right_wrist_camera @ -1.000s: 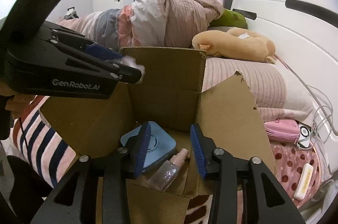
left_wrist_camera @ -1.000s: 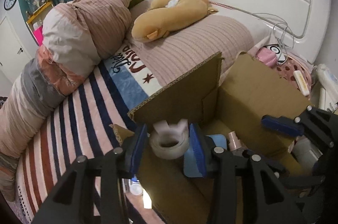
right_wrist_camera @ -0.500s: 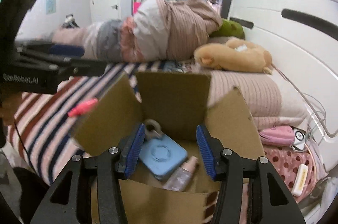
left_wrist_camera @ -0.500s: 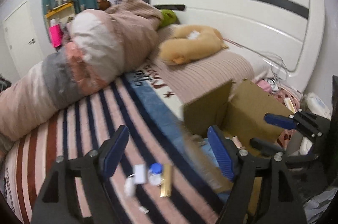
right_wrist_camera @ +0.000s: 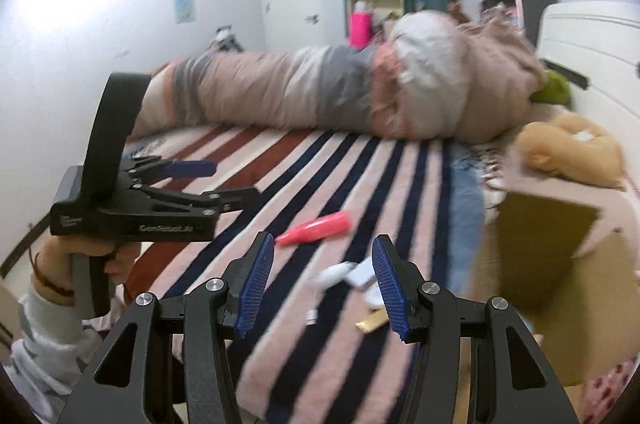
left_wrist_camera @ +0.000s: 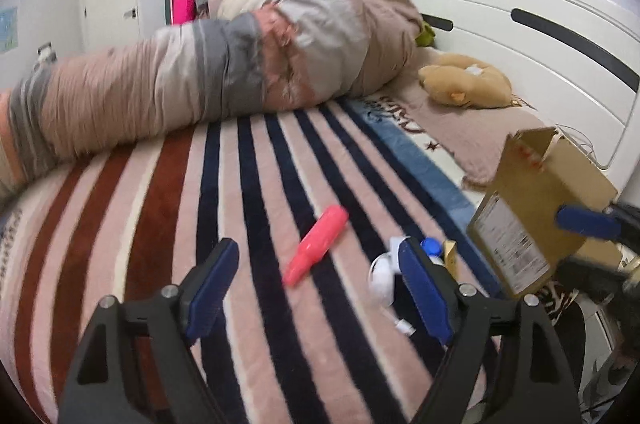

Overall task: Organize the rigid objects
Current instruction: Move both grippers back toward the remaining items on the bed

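Hovering over the striped blanket (left_wrist_camera: 248, 191), the left claw (left_wrist_camera: 320, 284) has its blue pads spread wide with nothing between them, and the right claw (right_wrist_camera: 322, 282) is likewise spread and empty. Ahead of the left claw, slightly right of its midline, a pink tube (left_wrist_camera: 316, 250) lies flat on the blanket; the right wrist view shows the same tube (right_wrist_camera: 316, 228) just beyond its own left pad. Only the right wrist view shows the person's left hand (right_wrist_camera: 96, 264) on the handle of the left claw (right_wrist_camera: 208, 179), which sits far to its left, seen side-on with its pads apart. Only the left wrist view shows a blue pad of the right claw (left_wrist_camera: 586, 222) poking in at the far right, against the cardboard box (left_wrist_camera: 536, 207). In that view the box stands to the right of the left claw, with a printed label on its near face; in the right wrist view the box (right_wrist_camera: 560, 264) is right of the right claw and badly blurred, its bottom cut off by the claw body. Small clutter lies by the left claw's right pad: a white charger with a cable (left_wrist_camera: 382, 278), a blue cap (left_wrist_camera: 431, 246) and a gold stick (left_wrist_camera: 450, 256), all partly hidden behind the pad. The right wrist view spreads the same clutter (right_wrist_camera: 352, 274) between its pads, too smeared to tell piece from piece. The box's inside cannot be seen in either view. Beyond both claws lie a rolled quilt (left_wrist_camera: 200, 83) and a tan plush toy (left_wrist_camera: 468, 85).
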